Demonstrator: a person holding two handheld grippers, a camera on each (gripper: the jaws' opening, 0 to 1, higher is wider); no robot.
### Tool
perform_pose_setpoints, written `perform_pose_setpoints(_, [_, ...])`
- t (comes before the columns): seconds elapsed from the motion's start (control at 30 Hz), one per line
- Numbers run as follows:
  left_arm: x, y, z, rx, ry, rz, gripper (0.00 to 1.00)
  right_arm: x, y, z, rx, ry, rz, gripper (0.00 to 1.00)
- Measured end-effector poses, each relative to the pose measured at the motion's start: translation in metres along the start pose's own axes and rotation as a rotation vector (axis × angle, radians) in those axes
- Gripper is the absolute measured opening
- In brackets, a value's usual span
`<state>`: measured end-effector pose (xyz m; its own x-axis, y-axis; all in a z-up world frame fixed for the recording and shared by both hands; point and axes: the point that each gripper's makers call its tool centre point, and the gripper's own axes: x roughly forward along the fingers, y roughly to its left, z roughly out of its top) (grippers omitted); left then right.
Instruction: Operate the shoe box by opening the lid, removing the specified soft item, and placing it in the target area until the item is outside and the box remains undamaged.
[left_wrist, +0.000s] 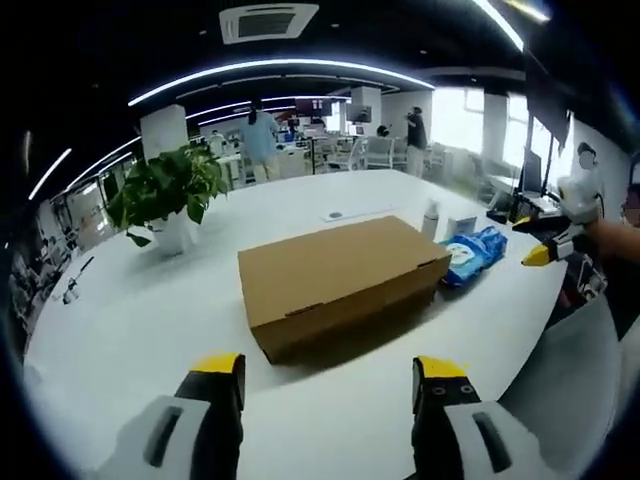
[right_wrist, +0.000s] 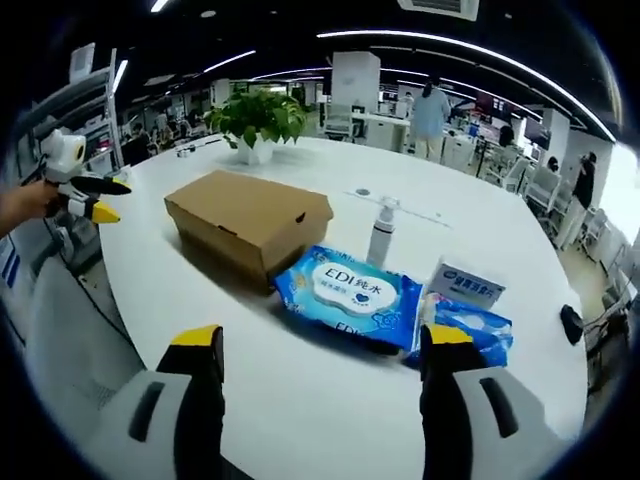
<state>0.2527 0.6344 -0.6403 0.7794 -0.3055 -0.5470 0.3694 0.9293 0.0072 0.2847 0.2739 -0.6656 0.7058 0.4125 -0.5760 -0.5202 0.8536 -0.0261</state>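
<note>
A brown cardboard shoe box (left_wrist: 335, 279) lies shut on the white table (left_wrist: 150, 320), straight beyond my left gripper (left_wrist: 330, 375), whose yellow-tipped jaws stand wide apart and empty. In the right gripper view the same box (right_wrist: 248, 222) sits left of centre, farther off. My right gripper (right_wrist: 320, 345) is open too, with nothing between its jaws, above a blue wet-wipe pack (right_wrist: 348, 293). The right gripper (left_wrist: 548, 250) shows at the right edge of the left gripper view, held by a hand. The left gripper (right_wrist: 92, 198) appears at the left edge of the right gripper view.
A potted plant (left_wrist: 168, 195) stands at the table's far left. A small white spray bottle (right_wrist: 380, 232), a white-and-blue carton (right_wrist: 464, 285) and a second blue pack (right_wrist: 470, 325) lie right of the box. People stand among desks at the back. A black object (right_wrist: 571, 324) lies by the right edge.
</note>
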Motion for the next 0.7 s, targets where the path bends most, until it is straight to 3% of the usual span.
perform_pose_setpoints(0.37, [-0.008,-0.029,-0.001,0.031,-0.026,-0.039,0.86,-0.041,-0.020,-0.025,0.024,-0.009,-0.043,0.87])
perform_pose_setpoints(0.7, [-0.021,-0.035,-0.021,-0.011,-0.031,-0.043,0.94,-0.064,-0.023,-0.046,0.044,0.001,-0.060,0.92])
